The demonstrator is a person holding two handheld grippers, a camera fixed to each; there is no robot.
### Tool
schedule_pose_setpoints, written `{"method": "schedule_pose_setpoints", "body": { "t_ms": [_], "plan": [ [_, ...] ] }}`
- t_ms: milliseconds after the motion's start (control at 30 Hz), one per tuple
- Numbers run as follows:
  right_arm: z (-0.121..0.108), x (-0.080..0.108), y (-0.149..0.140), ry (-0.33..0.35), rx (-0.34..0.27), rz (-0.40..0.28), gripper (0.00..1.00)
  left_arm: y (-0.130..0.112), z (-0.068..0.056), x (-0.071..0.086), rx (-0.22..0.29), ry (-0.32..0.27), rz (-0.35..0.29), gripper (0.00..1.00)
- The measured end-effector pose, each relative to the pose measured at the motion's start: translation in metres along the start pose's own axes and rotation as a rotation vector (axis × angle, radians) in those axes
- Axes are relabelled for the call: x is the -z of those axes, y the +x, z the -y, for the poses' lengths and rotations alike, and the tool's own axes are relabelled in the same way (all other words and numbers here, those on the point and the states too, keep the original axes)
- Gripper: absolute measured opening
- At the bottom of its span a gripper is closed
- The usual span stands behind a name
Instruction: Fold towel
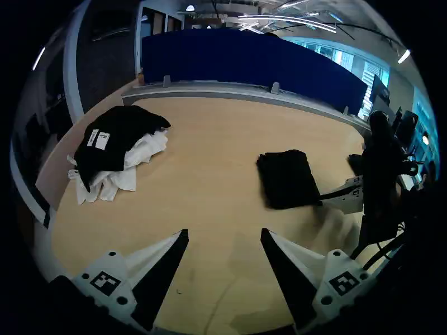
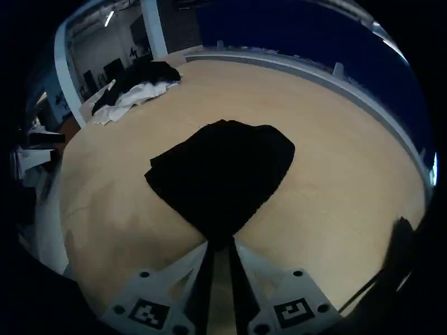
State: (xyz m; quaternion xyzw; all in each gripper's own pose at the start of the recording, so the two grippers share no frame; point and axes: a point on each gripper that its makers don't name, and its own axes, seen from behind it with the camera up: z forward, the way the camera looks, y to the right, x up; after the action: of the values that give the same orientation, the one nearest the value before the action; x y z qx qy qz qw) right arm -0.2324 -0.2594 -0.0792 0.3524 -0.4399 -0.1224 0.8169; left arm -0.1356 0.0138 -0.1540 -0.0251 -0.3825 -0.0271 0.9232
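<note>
A black towel (image 1: pixel 288 177) lies folded on the wooden table (image 1: pixel 223 145), to the right of centre in the left gripper view. My left gripper (image 1: pixel 223 231) hovers open over bare wood short of it, holding nothing. In the right gripper view the black towel (image 2: pixel 223 173) spreads out just ahead, and its near corner runs between the fingers of my right gripper (image 2: pixel 220 244), which is shut on it. That right gripper (image 1: pixel 329 195) also appears in the left gripper view, at the towel's right edge.
A pile of black and white cloths (image 1: pixel 117 151) (image 2: pixel 134 86) sits at the table's far left. A blue partition (image 1: pixel 246 58) runs along the back edge. A person in dark clothing (image 1: pixel 383 167) stands at the right, with office chairs behind.
</note>
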Motion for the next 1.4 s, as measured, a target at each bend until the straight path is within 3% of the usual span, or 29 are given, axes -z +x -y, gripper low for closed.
{"method": "schedule_pose_setpoints", "body": {
  "t_ms": [100, 600, 800, 1167, 1400],
  "plan": [
    [-0.003, -0.001, -0.001, -0.013, -0.002, 0.001, 0.05, 0.000, 0.000, 0.001, -0.001, 0.001, 0.000, 0.96],
    [-0.007, 0.014, 0.024, -0.014, 0.019, -0.057, 0.04, 0.001, -0.001, 0.001, -0.005, 0.000, -0.010, 0.96],
    [-0.008, 0.036, 0.065, -0.021, 0.076, -0.123, 0.03, 0.006, -0.002, 0.002, -0.003, -0.003, -0.019, 0.96],
    [-0.011, 0.092, 0.160, -0.039, 0.163, -0.277, 0.03, 0.017, -0.007, 0.001, -0.010, -0.015, -0.046, 0.96],
    [-0.011, 0.122, 0.195, -0.046, 0.190, -0.339, 0.03, 0.021, -0.010, 0.001, -0.016, -0.022, -0.059, 0.96]
  ]
}}
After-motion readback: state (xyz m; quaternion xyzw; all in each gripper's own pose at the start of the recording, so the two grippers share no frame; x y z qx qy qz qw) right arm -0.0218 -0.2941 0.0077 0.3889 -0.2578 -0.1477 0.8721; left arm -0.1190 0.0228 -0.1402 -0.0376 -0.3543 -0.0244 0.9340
